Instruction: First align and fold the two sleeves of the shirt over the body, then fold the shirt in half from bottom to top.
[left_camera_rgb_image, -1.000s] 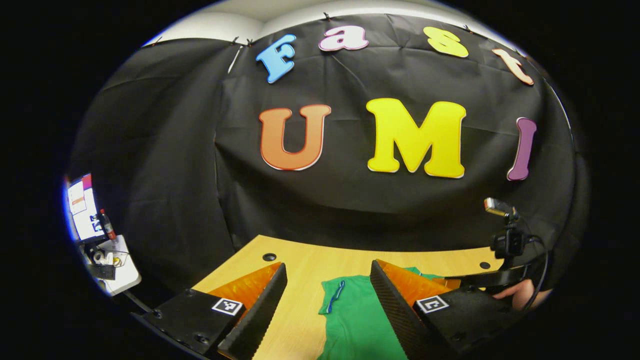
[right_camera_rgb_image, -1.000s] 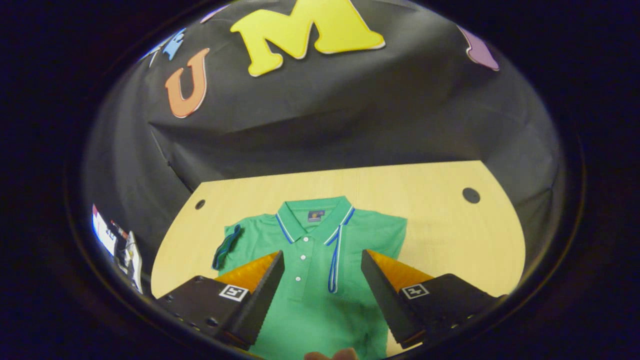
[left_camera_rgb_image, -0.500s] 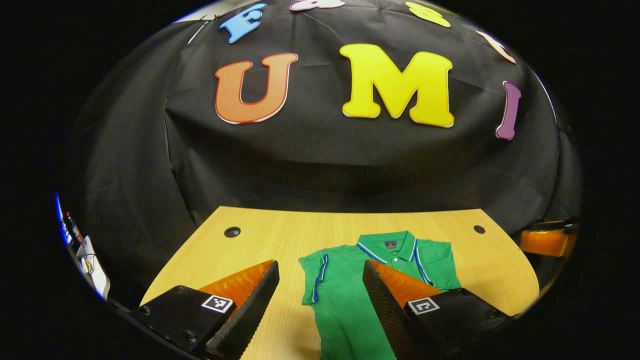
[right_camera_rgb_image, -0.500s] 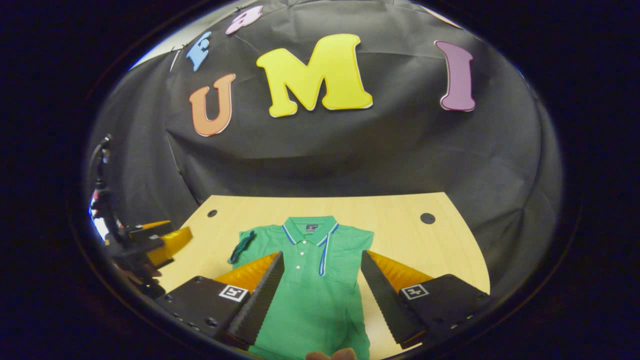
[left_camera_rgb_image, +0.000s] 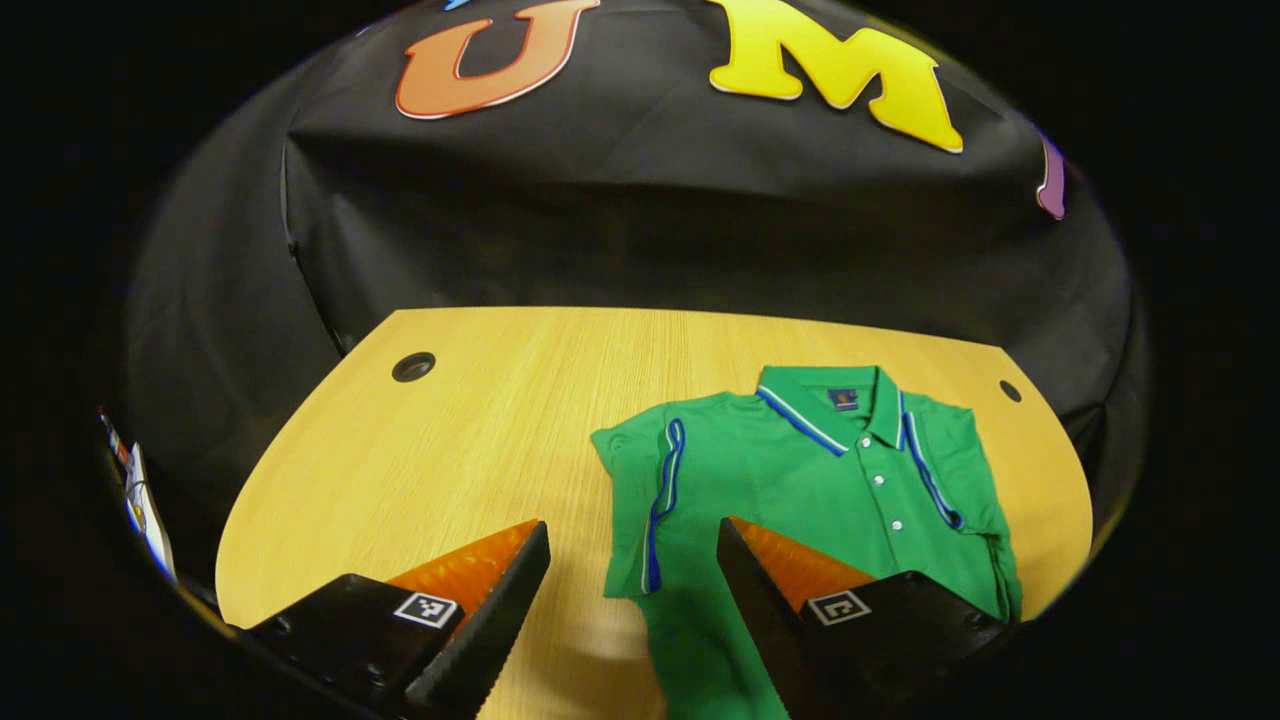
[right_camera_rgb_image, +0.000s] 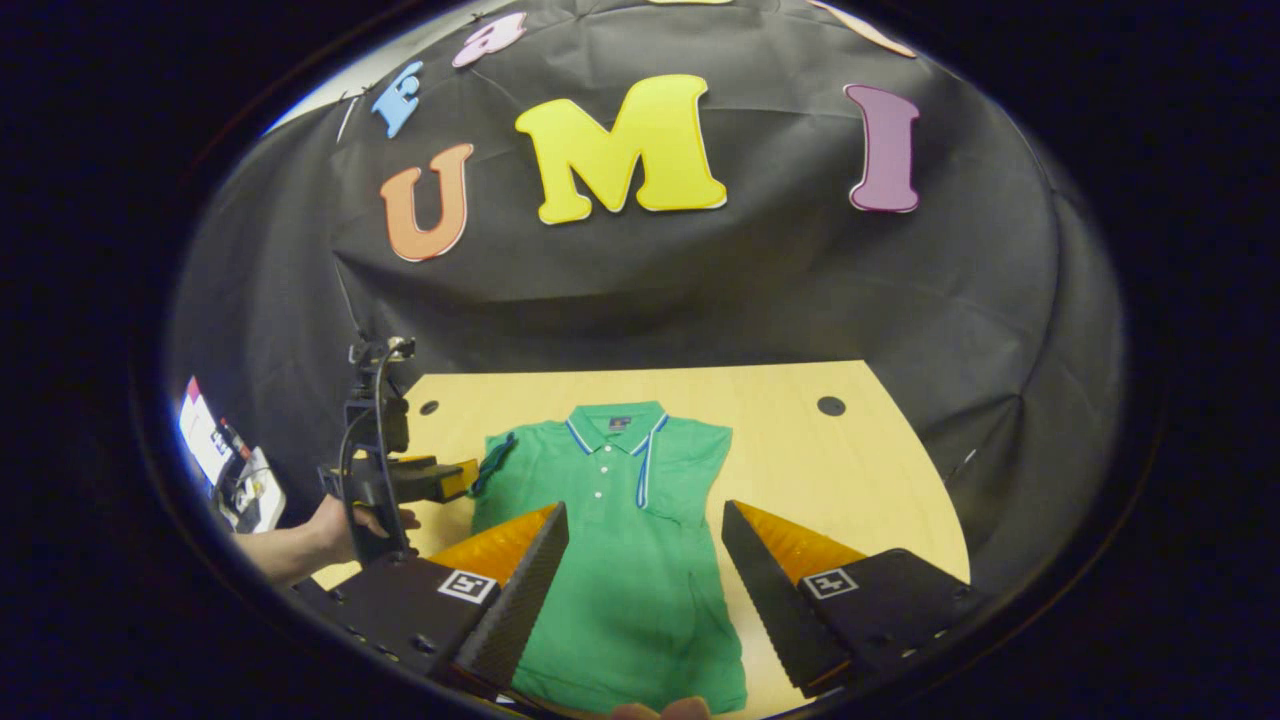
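A green polo shirt (left_camera_rgb_image: 820, 470) with blue and white trim lies flat on the wooden table (left_camera_rgb_image: 450, 450), collar toward the wall. Both short sleeves lie folded in over its body; the left sleeve's striped edge (left_camera_rgb_image: 660, 500) shows near my left gripper (left_camera_rgb_image: 630, 600). That gripper hangs open above the shirt's left edge with nothing between its fingers. In the right gripper view the shirt (right_camera_rgb_image: 620, 530) runs from collar to hem, and my right gripper (right_camera_rgb_image: 645, 590) is open over its lower half, holding nothing. The left gripper (right_camera_rgb_image: 465, 478), held by a hand (right_camera_rgb_image: 340, 520), hovers beside the shirt's left shoulder.
The table (right_camera_rgb_image: 820, 470) has a round cable hole at each far corner (left_camera_rgb_image: 413, 366) (left_camera_rgb_image: 1010, 391). Black cloth closes the back and sides. A small stand with a screen and clutter (right_camera_rgb_image: 230, 470) sits off the table's left end.
The left gripper has risen and drawn back to the shirt's left, so more of the shirt shows. The right gripper has pulled back toward the hem. Both stayed open.
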